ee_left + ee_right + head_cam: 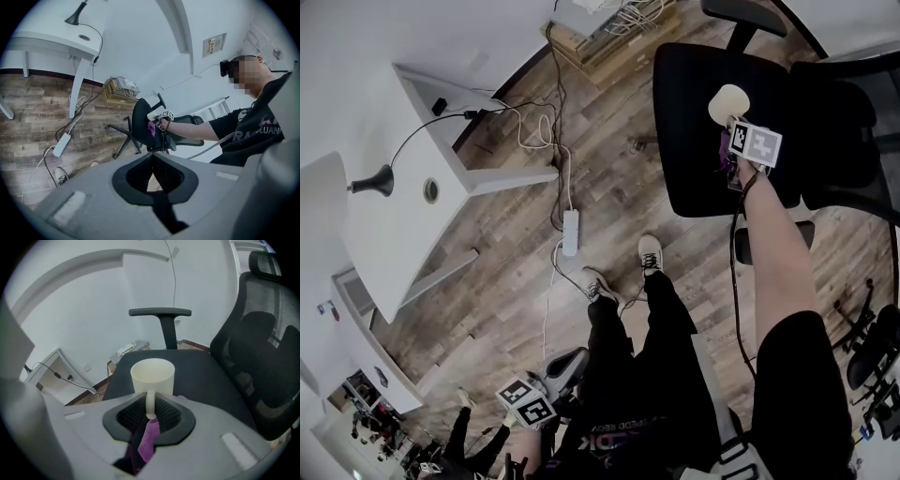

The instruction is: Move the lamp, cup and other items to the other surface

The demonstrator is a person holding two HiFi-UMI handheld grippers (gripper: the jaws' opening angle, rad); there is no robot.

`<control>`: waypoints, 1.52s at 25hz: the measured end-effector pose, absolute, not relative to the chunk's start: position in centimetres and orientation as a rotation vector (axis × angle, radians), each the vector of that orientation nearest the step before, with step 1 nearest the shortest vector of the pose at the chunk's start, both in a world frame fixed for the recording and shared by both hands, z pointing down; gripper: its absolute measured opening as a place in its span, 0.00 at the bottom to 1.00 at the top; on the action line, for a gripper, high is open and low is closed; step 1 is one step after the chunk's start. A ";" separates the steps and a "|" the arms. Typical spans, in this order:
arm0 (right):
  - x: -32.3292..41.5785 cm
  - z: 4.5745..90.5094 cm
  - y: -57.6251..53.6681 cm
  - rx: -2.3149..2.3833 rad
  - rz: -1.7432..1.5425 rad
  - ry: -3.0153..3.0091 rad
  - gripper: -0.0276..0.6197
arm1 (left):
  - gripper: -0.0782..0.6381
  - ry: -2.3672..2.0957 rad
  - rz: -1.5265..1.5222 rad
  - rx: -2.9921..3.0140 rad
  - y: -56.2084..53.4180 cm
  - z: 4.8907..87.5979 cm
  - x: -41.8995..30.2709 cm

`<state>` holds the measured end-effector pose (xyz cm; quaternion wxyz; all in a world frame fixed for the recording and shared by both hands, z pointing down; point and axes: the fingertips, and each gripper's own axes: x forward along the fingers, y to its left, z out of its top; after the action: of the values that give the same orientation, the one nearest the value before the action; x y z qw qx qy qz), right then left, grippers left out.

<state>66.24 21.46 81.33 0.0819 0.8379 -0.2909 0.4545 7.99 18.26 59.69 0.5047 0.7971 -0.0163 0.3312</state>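
In the right gripper view a cream cup (152,375) hangs upright just above the black seat (206,376) of an office chair. My right gripper (150,404) is shut on its handle, and a purple strip lies between the jaws behind it. The head view shows the same cup (729,101) and right gripper (734,127) over the chair seat (694,103) at top right. A black lamp (375,181) stands on the white desk (403,225) at the left. My left gripper (151,161) is low by the person's legs, shut with nothing in it.
A white power strip (571,232) and loose cables lie on the wooden floor between desk and chair. The chair's armrest (160,312) and mesh backrest (262,348) rise behind and to the right of the cup. The person's feet stand mid-floor.
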 end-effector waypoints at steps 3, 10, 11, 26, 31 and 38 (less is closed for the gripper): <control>66.1 81.5 21.5 2.506 1.345 -0.872 0.13 | 0.11 -0.035 0.798 1.915 18.4 59.9 7.9; 65.4 82.5 22.1 2.491 1.415 -0.857 0.14 | 0.11 -0.017 0.796 1.917 18.8 60.1 7.8; 65.2 82.7 22.3 2.489 1.439 -0.853 0.15 | 0.11 -0.019 0.793 1.920 18.8 60.1 7.8; 65.7 75.8 25.9 2.900 1.428 -0.821 0.05 | 0.11 -0.011 0.673 2.017 18.7 58.4 9.1; 63.3 68.7 21.7 2.830 1.350 -1.326 0.05 | 0.11 -0.032 0.618 2.072 18.6 56.5 11.2; 52.3 59.2 13.9 2.425 1.311 -2.003 0.05 | 0.11 -0.022 0.488 2.152 17.2 54.1 12.4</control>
<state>52.27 13.90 59.21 -0.1327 0.7054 -0.5825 0.3814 12.40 17.22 54.15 0.4506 0.8706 -0.0088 0.1975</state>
